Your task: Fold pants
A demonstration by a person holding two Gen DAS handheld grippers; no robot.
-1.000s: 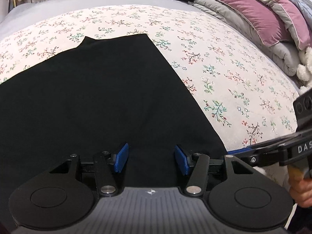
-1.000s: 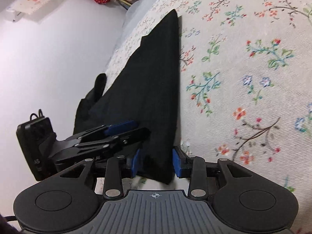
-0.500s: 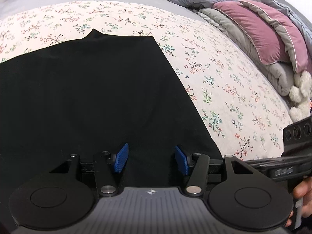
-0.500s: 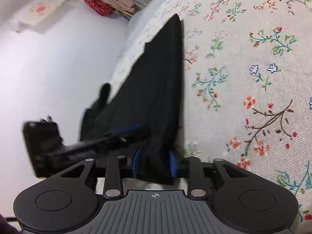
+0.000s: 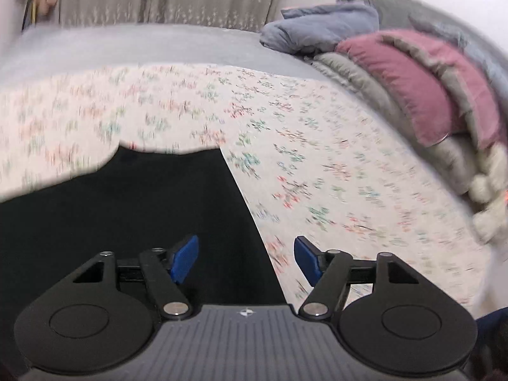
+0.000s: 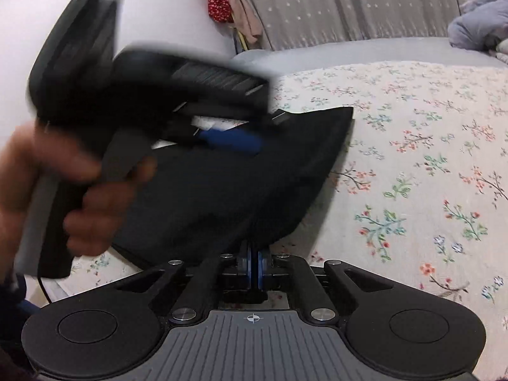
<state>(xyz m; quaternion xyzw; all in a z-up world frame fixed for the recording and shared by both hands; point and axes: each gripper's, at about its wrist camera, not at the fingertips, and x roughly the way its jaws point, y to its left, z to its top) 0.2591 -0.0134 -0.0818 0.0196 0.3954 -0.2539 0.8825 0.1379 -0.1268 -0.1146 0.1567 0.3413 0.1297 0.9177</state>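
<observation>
Now the right gripper [image 6: 253, 265] pinches the black pants [image 6: 241, 184]; at its ten o'clock, the left gripper [image 5: 246, 258], jaws just widened, holds nothing.

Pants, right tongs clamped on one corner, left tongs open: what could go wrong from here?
1. Only the right tongs pinch the pants, at one small edge; lifting may slip it free or fold it skewed.
2. The left tongs, whose jaws have just been opening, grip nothing, so that side may drag on the floral sheet.
</observation>
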